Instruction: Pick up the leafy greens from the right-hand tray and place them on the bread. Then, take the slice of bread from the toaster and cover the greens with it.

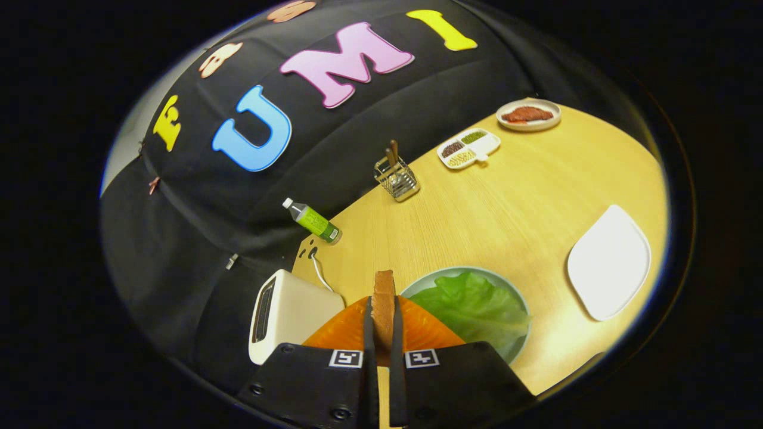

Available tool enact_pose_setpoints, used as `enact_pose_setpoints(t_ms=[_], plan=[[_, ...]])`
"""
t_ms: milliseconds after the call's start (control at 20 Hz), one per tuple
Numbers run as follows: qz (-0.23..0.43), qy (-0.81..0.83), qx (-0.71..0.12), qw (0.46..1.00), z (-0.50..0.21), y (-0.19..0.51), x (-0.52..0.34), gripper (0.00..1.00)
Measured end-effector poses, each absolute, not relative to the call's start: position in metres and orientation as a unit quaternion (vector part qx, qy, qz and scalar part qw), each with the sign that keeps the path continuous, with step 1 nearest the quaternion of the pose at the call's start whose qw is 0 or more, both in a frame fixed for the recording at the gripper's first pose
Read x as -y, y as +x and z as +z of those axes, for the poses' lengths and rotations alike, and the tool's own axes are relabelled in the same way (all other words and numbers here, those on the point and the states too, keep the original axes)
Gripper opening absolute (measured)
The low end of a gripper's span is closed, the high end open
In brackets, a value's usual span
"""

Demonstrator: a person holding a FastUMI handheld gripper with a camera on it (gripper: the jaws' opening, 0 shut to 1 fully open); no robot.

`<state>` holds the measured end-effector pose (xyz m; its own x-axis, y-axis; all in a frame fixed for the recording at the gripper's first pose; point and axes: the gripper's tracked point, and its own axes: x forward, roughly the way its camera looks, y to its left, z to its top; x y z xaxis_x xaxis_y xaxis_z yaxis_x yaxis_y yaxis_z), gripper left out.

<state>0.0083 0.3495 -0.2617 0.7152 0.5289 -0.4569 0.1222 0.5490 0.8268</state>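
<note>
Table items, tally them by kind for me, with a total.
Plates and trays: 4 — greens plate, white tray, divided dish, meat plate
Toaster: 1
Bottle: 1
Utensil basket: 1
Bread slice, pinched in the tongs: 1
Total: 8

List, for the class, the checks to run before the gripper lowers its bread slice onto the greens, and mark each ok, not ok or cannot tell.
1. Bread slice held between both fingers: ok, it stands on edge in the gripper.
2. Slice out of the toaster: ok, toaster sits beside the fingers.
3. Leafy greens on the round plate: ok.
4. Bottom bread under the greens: cannot tell, the leaf covers it.
5. Slice above the greens: not ok, greens lie off to one side.
6. White tray emptied: ok.
</note>
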Motion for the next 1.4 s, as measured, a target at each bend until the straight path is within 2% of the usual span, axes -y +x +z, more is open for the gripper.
enact_pose_setpoints(t_ms=[100,350,650,800,1050,1200,1250,1350,1400], plan=[[0.113,0.466,-0.363,0.799,-0.282,0.012,-0.353,0.11],[0.084,0.386,-0.380,0.836,-0.324,0.009,-0.340,0.11],[0.096,0.262,-0.395,0.875,-0.347,0.002,-0.330,0.13],[0.096,0.229,-0.400,0.882,-0.354,0.002,-0.324,0.17],[0.088,0.153,-0.403,0.898,-0.364,0.001,-0.311,0.47],[0.092,0.118,-0.395,0.906,-0.363,0.002,-0.310,0.50],[0.090,0.103,-0.391,0.910,-0.363,0.004,-0.306,0.53],[0.083,0.081,-0.384,0.916,-0.360,0.006,-0.295,0.77],[0.080,0.077,-0.383,0.917,-0.359,0.006,-0.291,0.85]])
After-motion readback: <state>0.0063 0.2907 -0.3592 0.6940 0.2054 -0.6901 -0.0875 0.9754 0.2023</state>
